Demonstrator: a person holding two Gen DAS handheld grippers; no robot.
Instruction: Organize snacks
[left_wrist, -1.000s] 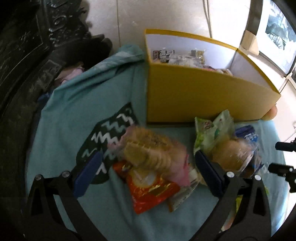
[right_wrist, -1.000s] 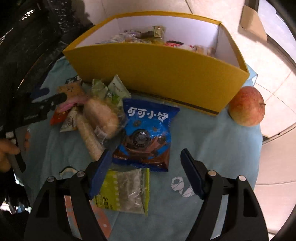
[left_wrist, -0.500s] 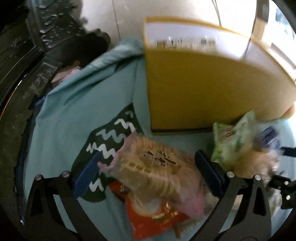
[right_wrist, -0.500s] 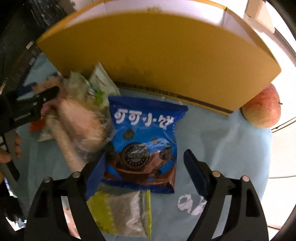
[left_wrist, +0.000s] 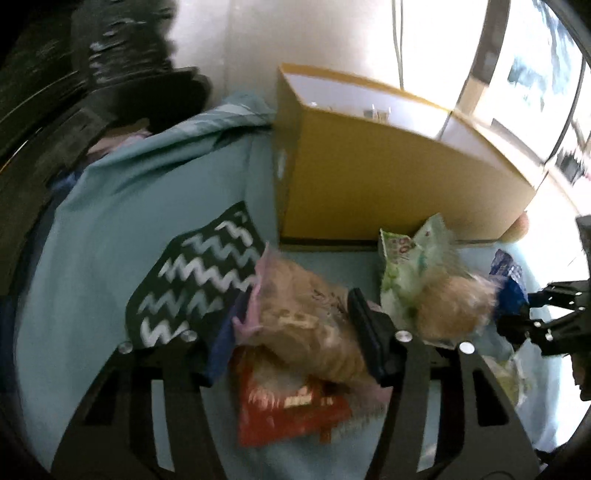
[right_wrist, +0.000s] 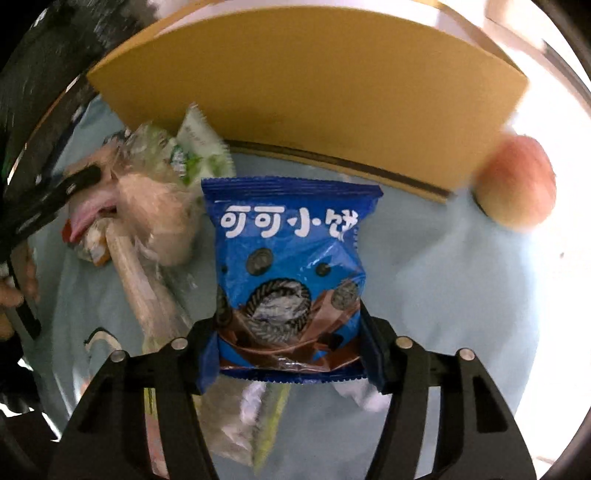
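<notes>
Our left tongs (left_wrist: 299, 325) were closing on the clear bag of round biscuits (left_wrist: 306, 325), both pads already against its sides. It lay on the teal cloth (left_wrist: 110, 236) partly over an orange-red packet (left_wrist: 288, 406), just in front of the yellow box (left_wrist: 388, 184). To its right sat a green-and-white packet (left_wrist: 406, 266) and a wrapped bun (left_wrist: 454, 306).

Our right tongs (right_wrist: 291, 343) were closing on the blue cookie packet (right_wrist: 291, 266), pads pressing the lower sides of it. That packet lay flat on the cloth (right_wrist: 443, 277), near the box's front wall (right_wrist: 314, 103). An apple (right_wrist: 517, 184) rested by the box's right corner. Under the blue packet we saw a yellow-green pouch (right_wrist: 258, 424), blurred.
</notes>
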